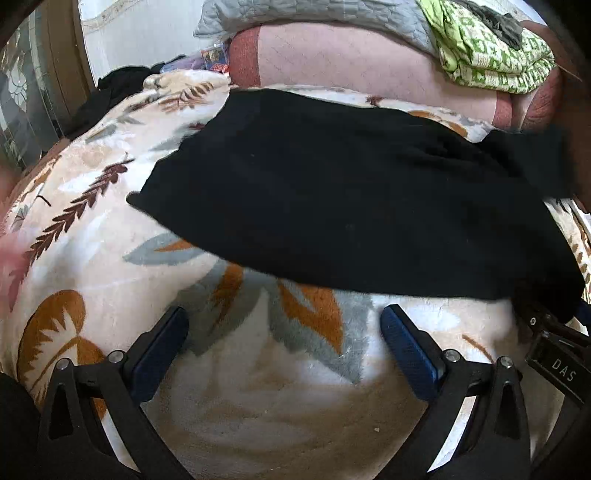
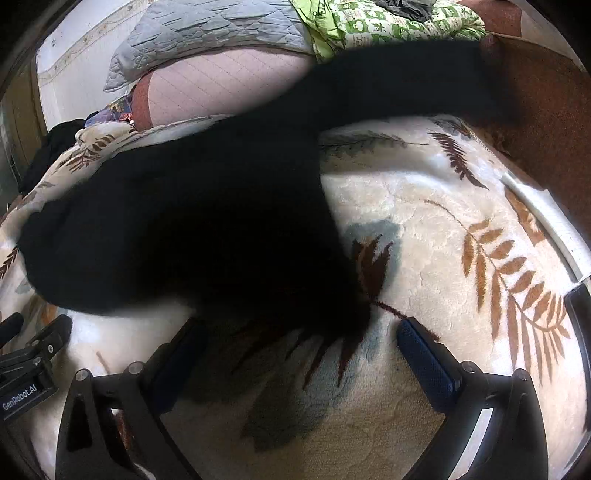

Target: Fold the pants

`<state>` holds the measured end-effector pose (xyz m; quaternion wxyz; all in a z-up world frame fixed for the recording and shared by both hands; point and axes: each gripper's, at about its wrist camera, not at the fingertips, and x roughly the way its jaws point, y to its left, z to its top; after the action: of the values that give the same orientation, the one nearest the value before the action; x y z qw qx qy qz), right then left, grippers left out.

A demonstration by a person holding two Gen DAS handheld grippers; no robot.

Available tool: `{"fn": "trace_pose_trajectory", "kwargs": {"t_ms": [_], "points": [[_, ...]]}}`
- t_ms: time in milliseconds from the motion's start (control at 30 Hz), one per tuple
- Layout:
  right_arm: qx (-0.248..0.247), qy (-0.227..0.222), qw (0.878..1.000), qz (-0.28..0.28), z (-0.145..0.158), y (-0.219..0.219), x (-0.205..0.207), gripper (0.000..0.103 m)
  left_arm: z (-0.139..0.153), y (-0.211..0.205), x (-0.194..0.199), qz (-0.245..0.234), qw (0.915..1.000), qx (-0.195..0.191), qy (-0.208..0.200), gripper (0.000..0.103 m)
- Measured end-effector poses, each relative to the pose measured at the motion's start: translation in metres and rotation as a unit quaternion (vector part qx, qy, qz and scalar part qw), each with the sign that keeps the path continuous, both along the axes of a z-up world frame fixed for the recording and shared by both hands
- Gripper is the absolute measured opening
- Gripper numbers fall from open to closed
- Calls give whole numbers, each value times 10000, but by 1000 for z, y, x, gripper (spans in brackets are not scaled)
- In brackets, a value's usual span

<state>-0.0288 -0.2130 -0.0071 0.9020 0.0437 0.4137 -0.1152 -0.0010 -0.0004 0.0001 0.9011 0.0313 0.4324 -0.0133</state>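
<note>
- Black fabric fills the middle of both views: your pants lie on the fleece leaf-print blanket that covers the bed.
- Your left wrist view shows the pants as one broad, flat slab, its near edge running just ahead of the left gripper, with bare blanket between the two.
- Your right wrist view shows something the left one does not: a single leg splits off and stretches away to the far right, ending near the reddish-brown surface at the blanket's edge.
- That same view puts the near corner of the pants just ahead of the right gripper; whether cloth overlaps the left finger or only shadows it, you cannot tell.
- Both of your grippers are spread wide and grasp nothing; blue pads stand well apart over the blanket.
- Pants look matte, dark and nearly featureless, with soft folds and blurred edges.
- Long axis runs from near left to far right across the bed, with the loose leg pointing far right.
- Beyond the pants sit a pink bolster, a grey quilt and a green-patterned cloth.
- Your left view also catches the other gripper's body at its right edge.
</note>
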Motion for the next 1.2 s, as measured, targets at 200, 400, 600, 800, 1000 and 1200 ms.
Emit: {"fn": "trace_pose_trajectory", "kwargs": {"t_ms": [200, 400, 600, 800, 1000, 1200], "points": [[3, 36, 10000, -2, -2, 0, -2, 103, -3, 0, 1, -8, 10000, -5, 16, 103], [-6, 57, 10000, -1, -2, 1, -1, 103, -2, 2, 2, -9, 10000, -4, 24, 103], [0, 13, 10000, -5, -2, 3, 0, 103, -2, 2, 1, -17, 10000, 20, 19, 103], [30, 57, 9999, 155, 5, 1, -5, 103, 11, 3, -12, -417, 9989, 89, 186, 103], [523, -373, 9979, 42, 32, -10, -35, 103, 42, 14, -27, -405, 9966, -411, -588, 103], [659, -551, 9963, 68, 61, -12, -45, 103, 52, 13, -18, -524, 9976, -155, -413, 103]]}}
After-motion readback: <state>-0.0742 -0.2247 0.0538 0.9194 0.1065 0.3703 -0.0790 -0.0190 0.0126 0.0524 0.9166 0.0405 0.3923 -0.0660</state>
